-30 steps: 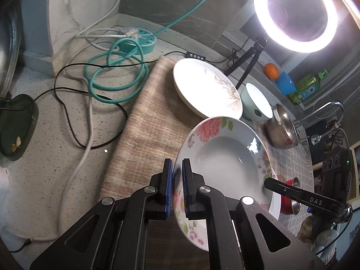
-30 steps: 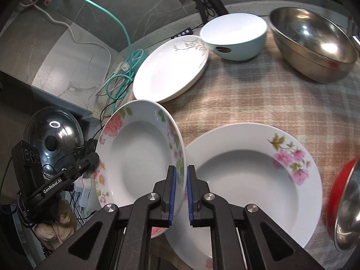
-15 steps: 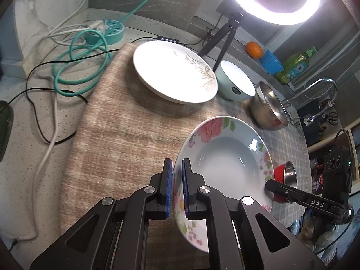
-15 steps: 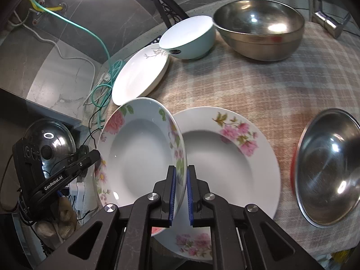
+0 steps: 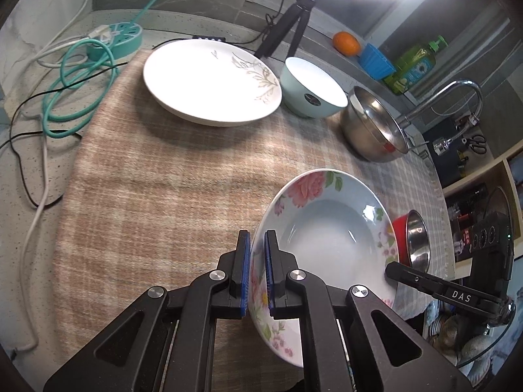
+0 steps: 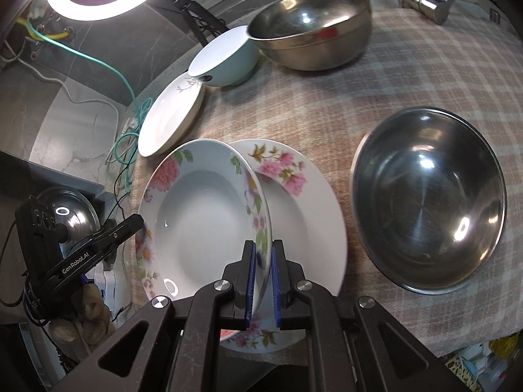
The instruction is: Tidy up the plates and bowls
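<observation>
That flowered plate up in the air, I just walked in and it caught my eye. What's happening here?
A person is sorting dishes with two handheld grippers. The left gripper and right gripper each clamp opposite edges of one flowered plate, held tilted above the cloth-covered table. A second flowered plate lies flat beneath it. A white plate, a light blue bowl and two steel bowls sit untouched on the cloth.

Left wrist view: close behind left gripper (image 5: 257, 272), facing across checked cloth (image 5: 163, 196). Right wrist view: close behind right gripper (image 6: 263, 285), facing down. Shared: flowered plate (image 5: 330, 232), opposite rims.
</observation>
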`<state>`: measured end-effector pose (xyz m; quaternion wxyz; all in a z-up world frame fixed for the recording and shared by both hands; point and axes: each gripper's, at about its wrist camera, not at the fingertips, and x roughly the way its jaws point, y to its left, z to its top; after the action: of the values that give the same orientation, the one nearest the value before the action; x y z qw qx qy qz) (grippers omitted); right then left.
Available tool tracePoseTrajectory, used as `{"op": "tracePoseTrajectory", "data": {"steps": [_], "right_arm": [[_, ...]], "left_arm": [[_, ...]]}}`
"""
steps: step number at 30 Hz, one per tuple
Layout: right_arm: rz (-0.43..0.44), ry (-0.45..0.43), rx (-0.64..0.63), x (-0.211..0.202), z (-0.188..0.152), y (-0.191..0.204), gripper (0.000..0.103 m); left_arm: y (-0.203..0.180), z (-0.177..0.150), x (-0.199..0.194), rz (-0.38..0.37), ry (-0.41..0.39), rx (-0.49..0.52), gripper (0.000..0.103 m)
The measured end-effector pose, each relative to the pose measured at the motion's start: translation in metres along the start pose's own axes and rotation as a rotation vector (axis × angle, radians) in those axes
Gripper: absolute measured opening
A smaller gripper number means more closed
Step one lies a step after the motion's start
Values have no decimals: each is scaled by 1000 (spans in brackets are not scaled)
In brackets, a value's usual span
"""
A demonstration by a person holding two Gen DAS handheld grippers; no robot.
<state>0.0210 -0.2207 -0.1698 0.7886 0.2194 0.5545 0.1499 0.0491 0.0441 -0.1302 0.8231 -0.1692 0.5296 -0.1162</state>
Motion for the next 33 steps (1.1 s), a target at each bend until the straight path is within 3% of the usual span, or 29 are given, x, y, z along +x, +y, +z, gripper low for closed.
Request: {"op": "tracePoseTrajectory", "data": {"steps": [33], "right_arm": [[-86,5,14,3,-1,-21,9]], "left_arm": [[-17,-8,26,27,60,52,7]]}}
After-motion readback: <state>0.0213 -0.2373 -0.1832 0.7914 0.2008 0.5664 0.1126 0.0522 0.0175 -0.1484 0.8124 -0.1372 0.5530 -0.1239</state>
